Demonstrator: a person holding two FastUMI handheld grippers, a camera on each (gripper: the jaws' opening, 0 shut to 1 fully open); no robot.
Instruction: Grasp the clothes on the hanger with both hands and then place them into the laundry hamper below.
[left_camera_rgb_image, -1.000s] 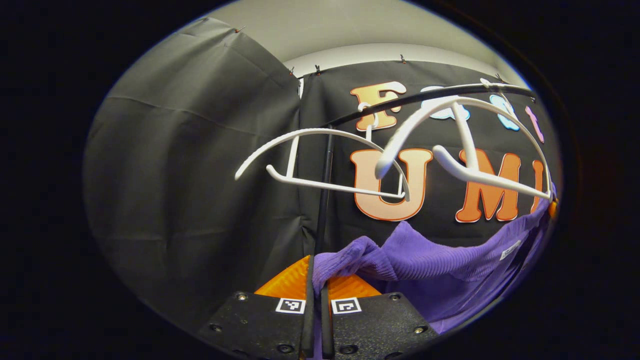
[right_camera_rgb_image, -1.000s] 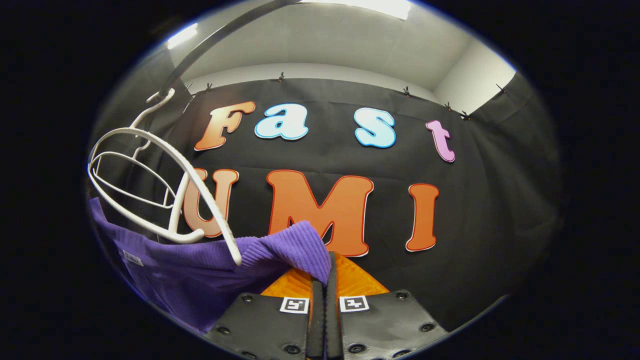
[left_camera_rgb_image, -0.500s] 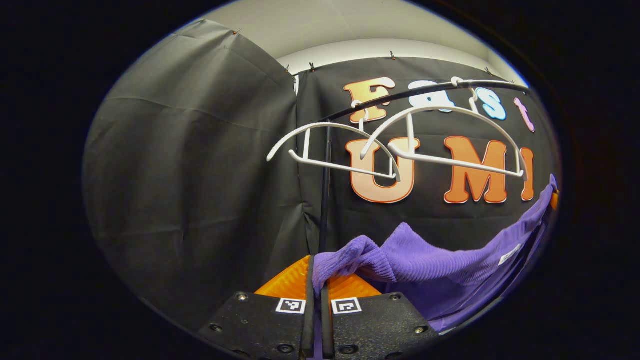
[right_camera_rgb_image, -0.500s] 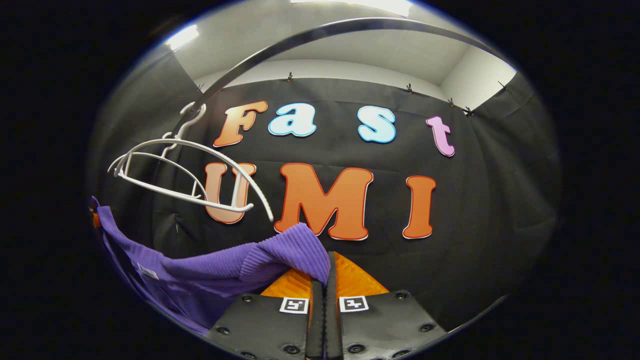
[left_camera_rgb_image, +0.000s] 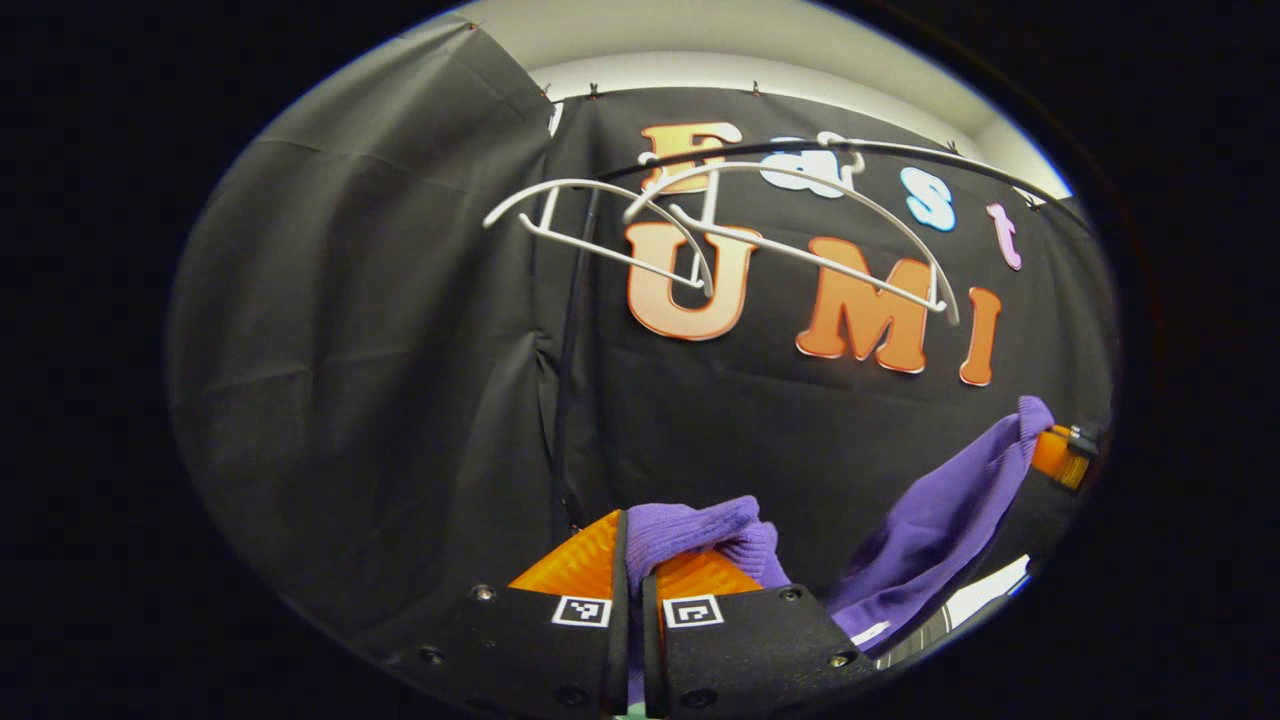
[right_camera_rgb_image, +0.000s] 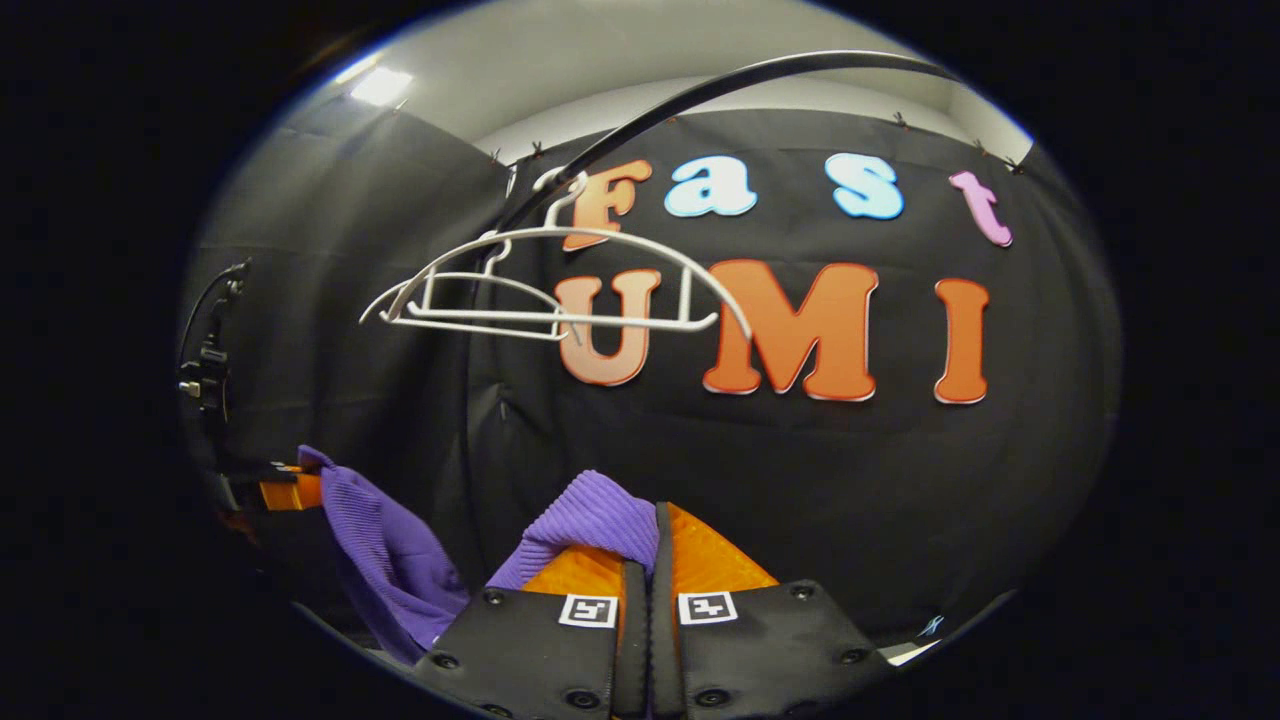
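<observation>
The purple knit garment (left_camera_rgb_image: 690, 525) is off the hangers and hangs slack between both grippers. My left gripper (left_camera_rgb_image: 630, 550) is shut on one bunched edge of it, at the bottom of the left gripper view. Its other end (left_camera_rgb_image: 950, 500) rises to the right gripper's orange fingers (left_camera_rgb_image: 1058, 452). In the right gripper view my right gripper (right_camera_rgb_image: 655, 545) is shut on a purple fold (right_camera_rgb_image: 590, 512), and the left gripper (right_camera_rgb_image: 285, 492) holds the far end (right_camera_rgb_image: 385, 545). Two bare white hangers (left_camera_rgb_image: 790, 215) (right_camera_rgb_image: 560, 290) hang from the black rail (left_camera_rgb_image: 960, 160).
The rack's black upright pole (left_camera_rgb_image: 565, 380) stands just left of my left gripper. The curved rail (right_camera_rgb_image: 700, 95) arches overhead in the right gripper view. Black cloth walls close in behind and on the left. A small black device with a cable (right_camera_rgb_image: 205, 370) sits at the left wall.
Both grippers have dropped lower and pulled back with the garment. The hangers now sit higher and farther off, bare. The cloth between the grippers has gone from stretched to sagging.
</observation>
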